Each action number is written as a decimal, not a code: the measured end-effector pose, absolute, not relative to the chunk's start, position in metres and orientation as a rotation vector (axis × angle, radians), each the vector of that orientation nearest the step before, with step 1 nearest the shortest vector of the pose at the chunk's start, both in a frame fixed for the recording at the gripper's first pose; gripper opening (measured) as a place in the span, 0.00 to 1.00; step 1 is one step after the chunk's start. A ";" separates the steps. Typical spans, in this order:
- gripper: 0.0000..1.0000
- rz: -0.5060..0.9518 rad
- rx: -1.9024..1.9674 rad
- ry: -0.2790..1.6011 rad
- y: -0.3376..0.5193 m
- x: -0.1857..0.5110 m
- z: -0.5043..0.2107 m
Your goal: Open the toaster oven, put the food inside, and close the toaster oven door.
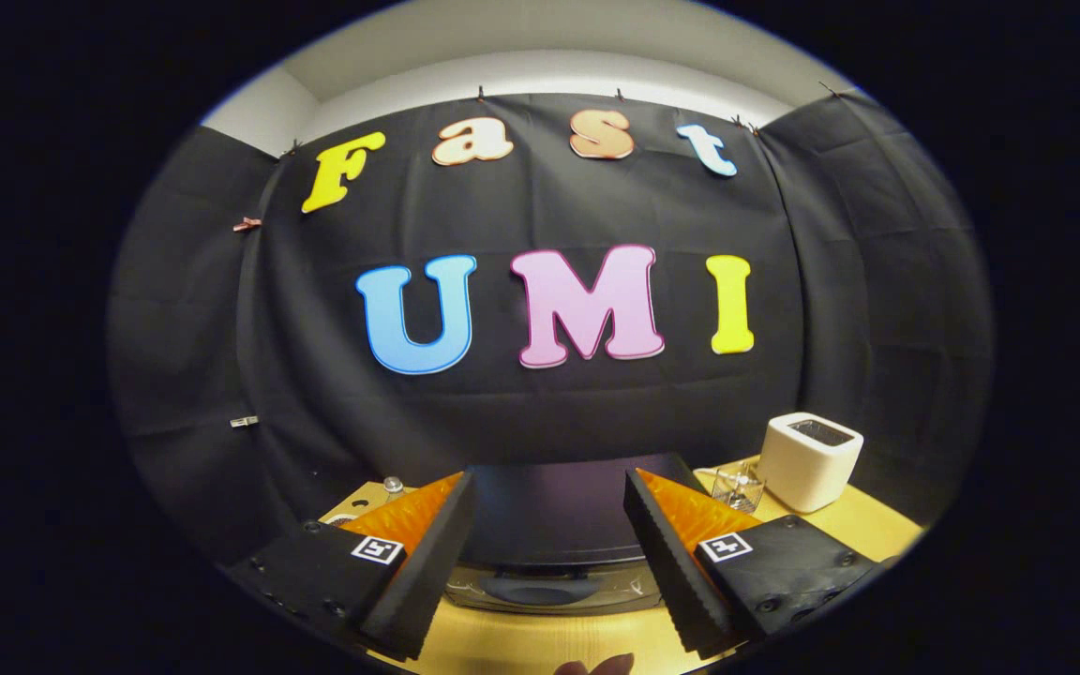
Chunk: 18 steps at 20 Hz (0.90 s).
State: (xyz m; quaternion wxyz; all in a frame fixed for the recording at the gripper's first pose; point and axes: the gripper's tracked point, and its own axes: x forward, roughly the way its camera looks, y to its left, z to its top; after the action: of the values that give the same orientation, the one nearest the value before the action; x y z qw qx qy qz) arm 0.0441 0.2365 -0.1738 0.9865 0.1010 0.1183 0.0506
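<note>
The toaster oven is a dark box with a flat top, standing on the wooden table just ahead of my fingers. I look down on its top, and a curved glass door edge shows below it. My gripper is open, with one finger on each side of the oven's front and nothing held between them. Something small and rounded, pinkish, peeks in at the near table edge between the fingers; I cannot tell what it is.
A white pop-up toaster stands on the table to the right, beyond the right finger. A small clear glass sits just left of it. A small knob-like object sits beyond the left finger. The black booth wall closes the back.
</note>
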 end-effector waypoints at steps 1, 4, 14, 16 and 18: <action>0.99 0.099 0.194 0.257 0.241 0.047 -0.185; 1.00 0.110 0.154 0.316 0.255 0.044 -0.218; 1.00 0.112 0.117 0.444 0.266 0.051 -0.280; 1.00 0.109 0.120 0.465 0.269 0.055 -0.290; 1.00 0.079 0.104 0.474 0.264 0.051 -0.295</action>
State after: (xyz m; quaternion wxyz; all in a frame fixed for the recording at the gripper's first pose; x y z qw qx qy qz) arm 0.0512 0.2642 -0.2948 0.9700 0.0516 0.2344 0.0392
